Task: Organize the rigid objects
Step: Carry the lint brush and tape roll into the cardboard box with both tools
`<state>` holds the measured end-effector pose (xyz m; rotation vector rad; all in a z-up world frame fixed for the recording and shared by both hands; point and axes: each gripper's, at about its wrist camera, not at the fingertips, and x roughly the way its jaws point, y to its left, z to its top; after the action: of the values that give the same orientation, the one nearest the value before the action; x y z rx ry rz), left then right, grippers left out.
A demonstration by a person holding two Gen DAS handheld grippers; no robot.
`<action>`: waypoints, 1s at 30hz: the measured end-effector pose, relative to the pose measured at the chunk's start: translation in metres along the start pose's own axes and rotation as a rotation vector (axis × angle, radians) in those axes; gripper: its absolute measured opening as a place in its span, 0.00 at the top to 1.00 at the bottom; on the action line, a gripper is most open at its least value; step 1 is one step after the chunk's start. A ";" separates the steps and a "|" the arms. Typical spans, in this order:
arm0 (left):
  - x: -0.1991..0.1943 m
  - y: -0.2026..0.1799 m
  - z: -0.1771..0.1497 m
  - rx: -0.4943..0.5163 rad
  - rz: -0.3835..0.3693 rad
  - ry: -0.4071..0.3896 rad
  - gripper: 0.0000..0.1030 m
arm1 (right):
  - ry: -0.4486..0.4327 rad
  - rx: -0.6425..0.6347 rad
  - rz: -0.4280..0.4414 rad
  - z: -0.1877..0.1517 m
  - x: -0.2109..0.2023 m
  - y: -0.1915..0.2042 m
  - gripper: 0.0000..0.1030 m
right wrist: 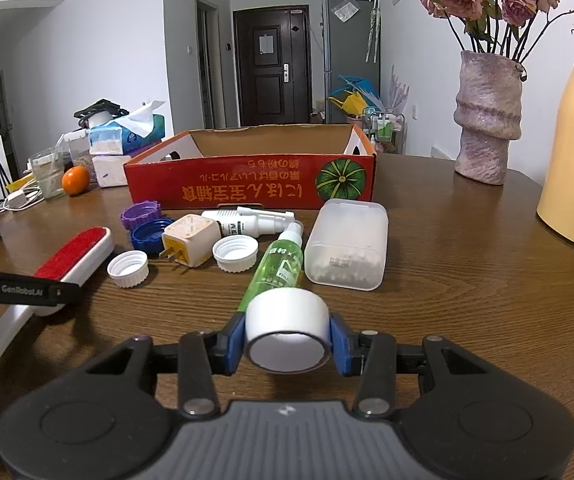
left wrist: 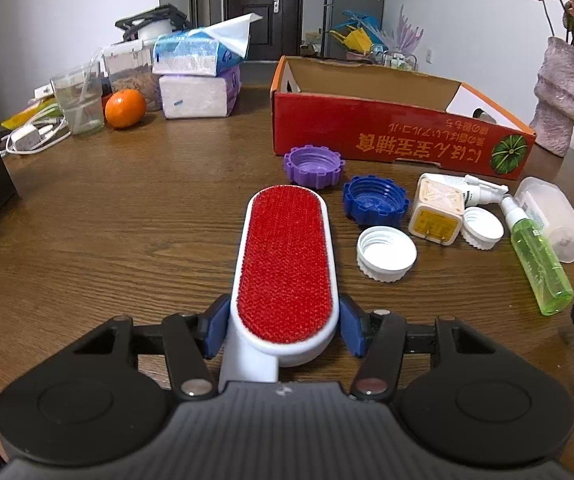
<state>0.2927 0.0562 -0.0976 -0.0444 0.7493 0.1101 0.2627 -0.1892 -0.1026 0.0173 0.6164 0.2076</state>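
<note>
The left tongs [left wrist: 283,328] are clamping the white neck of a lint brush [left wrist: 285,264], whose red pad is stretching forward over the brown desk [left wrist: 127,220]; its blue pads [left wrist: 211,332] are pressing on both sides of it. The right tongs [right wrist: 287,338] are gripping a roll of white tape [right wrist: 287,328], holding it just above the desk, with the roll's open end facing the camera.

Beyond them, the red cardboard box [right wrist: 247,188] is standing open at the far middle of the desk; from the right wrist view only bare cardboard walls are showing inside, and its floor is hidden. In front of it, loose things are lying close together: a purple cap [left wrist: 314,166], a blue cap [left wrist: 375,200], two white caps [left wrist: 387,254], a plug adapter [left wrist: 437,210], a white spray bottle [right wrist: 247,220] and a green spray bottle [right wrist: 283,268] on their sides. Just beside them, a clear lidded case [right wrist: 347,244] is holding cotton swabs.

At the far left, a clear cup [left wrist: 77,100] with a straw is standing near an orange [left wrist: 125,108]. A pink vase [right wrist: 487,120] is holding dried roses.
</note>
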 end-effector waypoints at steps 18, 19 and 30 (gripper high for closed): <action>-0.045 -0.013 0.017 0.020 -0.031 -0.098 0.45 | -0.046 0.007 -0.001 0.030 -0.011 -0.009 0.59; -0.047 -0.014 0.019 0.018 -0.035 -0.105 0.45 | -0.052 0.006 -0.002 0.033 -0.011 -0.009 0.59; -0.058 -0.035 0.043 0.030 -0.072 -0.151 0.45 | -0.089 0.022 -0.013 0.063 -0.005 -0.018 0.59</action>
<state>0.2837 0.0201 -0.0271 -0.0338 0.5979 0.0335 0.2982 -0.2045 -0.0500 0.0436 0.5301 0.1862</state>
